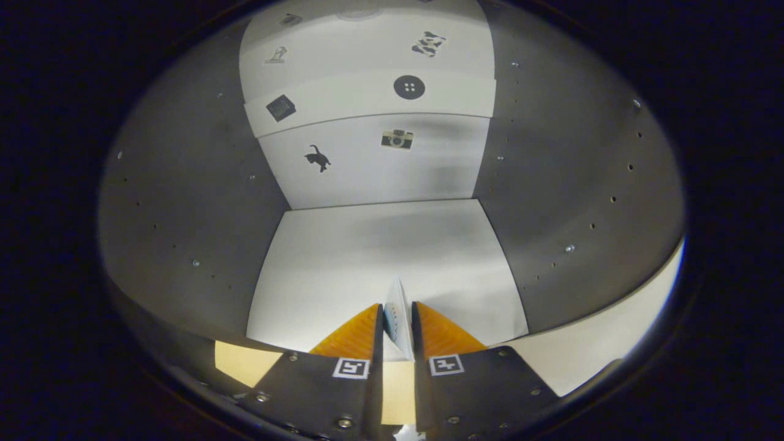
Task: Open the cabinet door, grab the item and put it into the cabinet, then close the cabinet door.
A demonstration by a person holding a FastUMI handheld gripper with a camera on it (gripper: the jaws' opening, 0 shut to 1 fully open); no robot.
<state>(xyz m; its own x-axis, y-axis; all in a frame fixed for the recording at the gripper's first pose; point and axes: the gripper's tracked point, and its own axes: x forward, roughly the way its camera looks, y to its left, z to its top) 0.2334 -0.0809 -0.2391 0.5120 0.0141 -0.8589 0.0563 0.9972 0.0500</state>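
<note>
A: Nearest to us is the gripper (397, 318), its two orange fingers (352, 337) pressed in on a thin white card-like item (397, 318) that stands on edge between them, its top poking just past the fingertips.

B: And it's already inside the cabinet (184, 202)?

A: At the mouth of it, I'd say. Grey side walls left and right, the white shelf floor (367, 257) just ahead of the fingers, the white back panel (373, 165) beyond, with stickers on it (a cat (317, 158), a camera (397, 139), a button (409, 87)).

B: So what can go wrong?

A: Biggest risk: letting go while the item is upright. It's thin, so it will likely topple, and if it falls toward the front edge it could slide out or foul the door when closing.

B: Smaller worries?

A: The grip is only on its lower part, so it may pivot. And pulling back carelessly could drag it out with a finger.
</note>
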